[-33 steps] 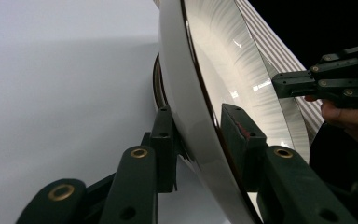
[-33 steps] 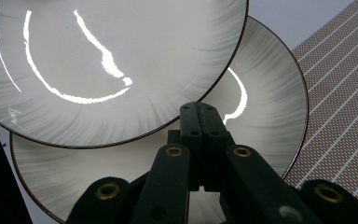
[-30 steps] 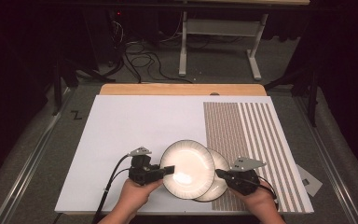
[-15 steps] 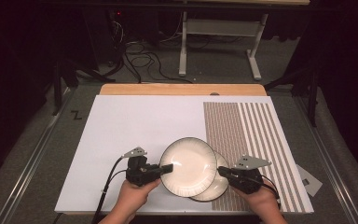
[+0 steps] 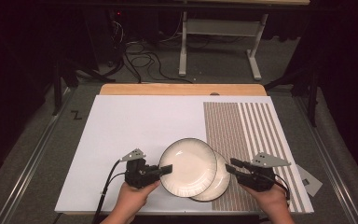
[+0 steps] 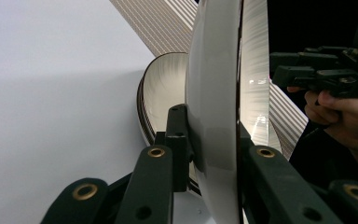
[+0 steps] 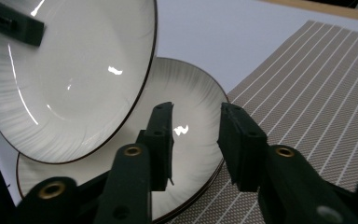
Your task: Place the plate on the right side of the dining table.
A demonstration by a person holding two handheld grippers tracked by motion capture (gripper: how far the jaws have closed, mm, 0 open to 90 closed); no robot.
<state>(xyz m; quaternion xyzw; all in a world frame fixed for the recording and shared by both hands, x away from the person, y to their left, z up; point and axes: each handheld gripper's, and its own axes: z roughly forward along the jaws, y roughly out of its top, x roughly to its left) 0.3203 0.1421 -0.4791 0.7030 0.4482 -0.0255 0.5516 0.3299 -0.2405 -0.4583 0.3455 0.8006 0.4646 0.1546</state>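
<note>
Gripping upper plate [image 5: 187, 167] rim, left tongs [image 5: 165, 169], right tongs [image 5: 233, 166] apart

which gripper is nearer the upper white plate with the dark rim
Left. The left gripper is shut on the left rim of the upper white dark-rimmed plate, lifting it. The right gripper is open, apart from it, beside the lower white plate.
</note>
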